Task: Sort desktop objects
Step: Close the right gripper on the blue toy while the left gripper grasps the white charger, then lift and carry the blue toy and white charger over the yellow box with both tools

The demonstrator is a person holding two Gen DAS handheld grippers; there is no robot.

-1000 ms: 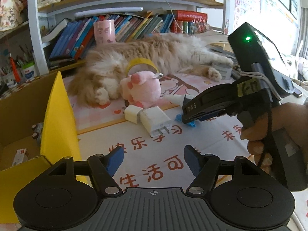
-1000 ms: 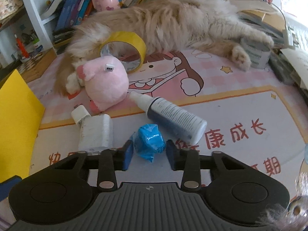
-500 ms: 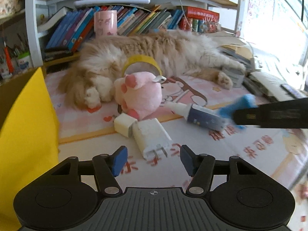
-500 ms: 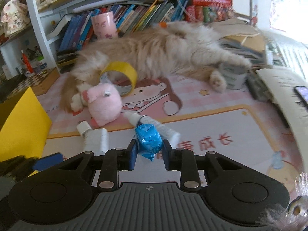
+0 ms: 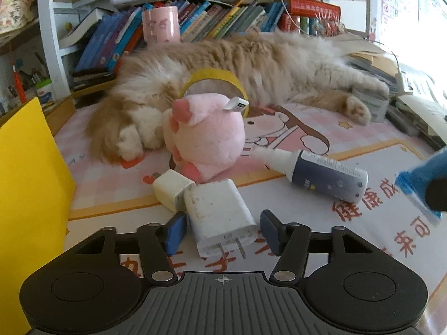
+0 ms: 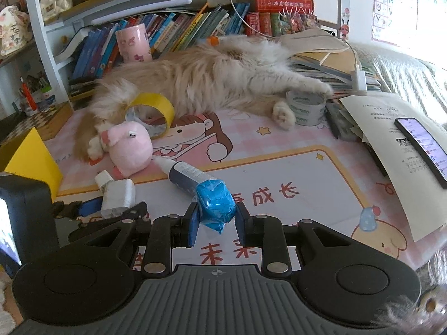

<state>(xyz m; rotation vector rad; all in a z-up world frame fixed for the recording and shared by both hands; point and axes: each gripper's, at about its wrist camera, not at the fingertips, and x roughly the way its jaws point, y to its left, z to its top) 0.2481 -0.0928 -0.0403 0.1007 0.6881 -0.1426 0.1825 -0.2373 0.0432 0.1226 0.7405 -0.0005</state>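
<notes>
Blue pads of the right gripper (image 6: 215, 220) are seen at lower centre of the right wrist view, pinched on a blue plastic-wrapped packet (image 6: 215, 205), which is held clear of the printed mat (image 6: 293, 173) covering the table. In the left wrist view the left gripper (image 5: 220, 230) sits at lower centre with its jaws spread to either side of a large white plug adapter (image 5: 220, 217); the jaws have just been closing, the adapter lies between them, and the left pad is just at its side while a gap remains at the right pad. A smaller white charger (image 5: 171, 189) lies touching the adapter at its upper left. Just behind both, a pink plush pig (image 5: 205, 139) is seen near frame centre, with a yellow tape roll (image 5: 213, 76) standing behind it against a long-haired ginger cat (image 5: 251, 67) stretched across the back of the table. A dark dropper bottle with a white nozzle (image 5: 321, 174) lies on its side to the right of the pig. A yellow box flap (image 5: 28, 181) fills the left edge. A grey tape roll (image 6: 306, 109) rests by the cat's paw at right of centre in the right wrist view, and a lit phone (image 6: 421, 145) lies on papers at the right edge.
</notes>
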